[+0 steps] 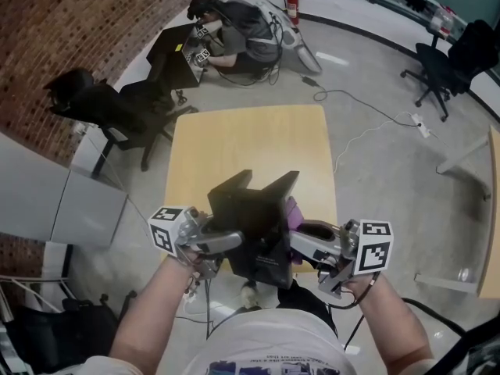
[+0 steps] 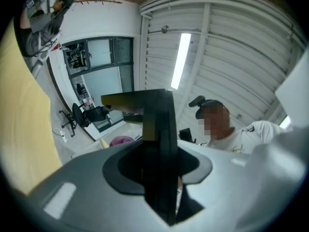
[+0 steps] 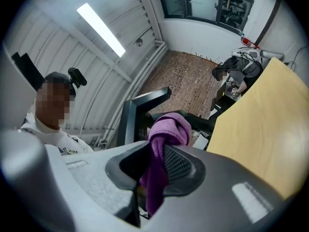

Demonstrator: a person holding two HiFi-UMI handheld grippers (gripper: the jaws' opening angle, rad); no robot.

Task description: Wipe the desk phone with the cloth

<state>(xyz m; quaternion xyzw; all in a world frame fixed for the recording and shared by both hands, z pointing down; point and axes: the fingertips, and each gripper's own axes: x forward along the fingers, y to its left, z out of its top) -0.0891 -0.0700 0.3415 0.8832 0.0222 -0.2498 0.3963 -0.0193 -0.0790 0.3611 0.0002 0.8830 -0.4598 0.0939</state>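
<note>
The black desk phone [image 1: 251, 223] is held up off the light wooden table [image 1: 250, 143], close to my body at the table's near edge. My left gripper [image 1: 237, 242] is shut on a thin black panel of the phone [image 2: 160, 144], which fills the gap between its jaws. My right gripper [image 1: 300, 237] is shut on the purple cloth [image 1: 294, 212]. The cloth [image 3: 165, 138] bulges out past the jaws and lies against the phone's right side. In the right gripper view the phone [image 3: 136, 111] stands just beyond the cloth.
A black office chair [image 1: 101, 108] stands at the table's left, another chair [image 1: 445, 61] at the far right. A person [image 1: 238, 33] crouches by a black stand beyond the table. A white cable [image 1: 375, 119] runs over the floor on the right. A brick wall [image 1: 70, 22] lies to the left.
</note>
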